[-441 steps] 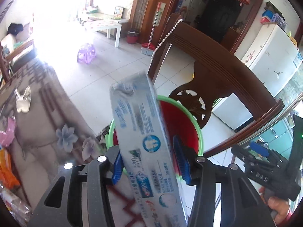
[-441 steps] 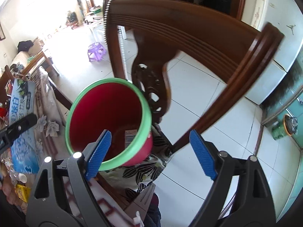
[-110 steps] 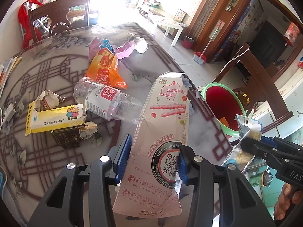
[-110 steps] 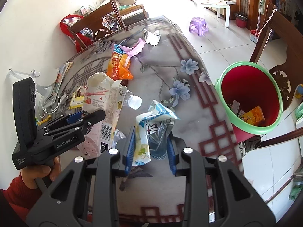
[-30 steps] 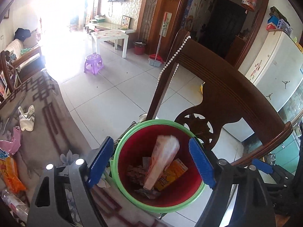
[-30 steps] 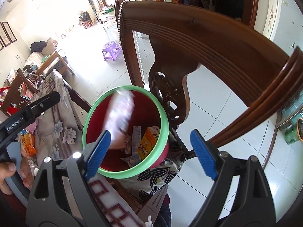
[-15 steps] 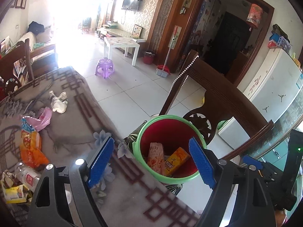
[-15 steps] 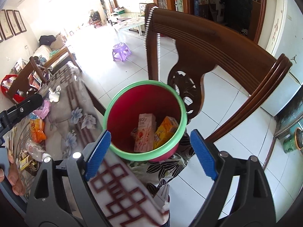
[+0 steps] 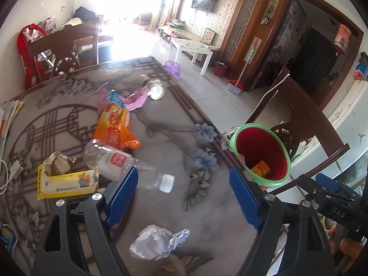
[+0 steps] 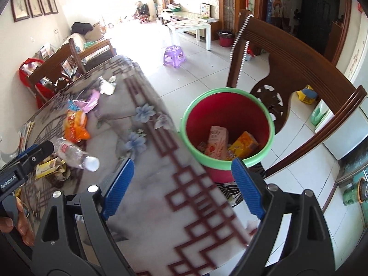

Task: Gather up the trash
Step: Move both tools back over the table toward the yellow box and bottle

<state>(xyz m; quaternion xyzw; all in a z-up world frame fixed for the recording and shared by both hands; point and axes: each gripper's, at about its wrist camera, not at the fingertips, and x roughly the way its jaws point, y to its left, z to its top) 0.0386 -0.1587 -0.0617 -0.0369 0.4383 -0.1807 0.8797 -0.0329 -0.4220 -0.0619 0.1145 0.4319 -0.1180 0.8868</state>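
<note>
My left gripper is open and empty above the patterned table. Just below it lies a crumpled silver wrapper. A clear plastic bottle lies by its left finger, with an orange snack bag, a yellow packet and a pink wrapper further out. My right gripper is open and empty over the table's edge. The red bin with a green rim stands on a chair beside the table and holds a pink carton and an orange box.
A dark wooden chair back rises behind the bin. Another chair stands at the table's far side. A purple stool and a white low table stand on the tiled floor. Papers lie at the table's left edge.
Both grippers have swung away from above the bin back over the table. The table's litter has come into view. The pink carton now rests inside the bin.
</note>
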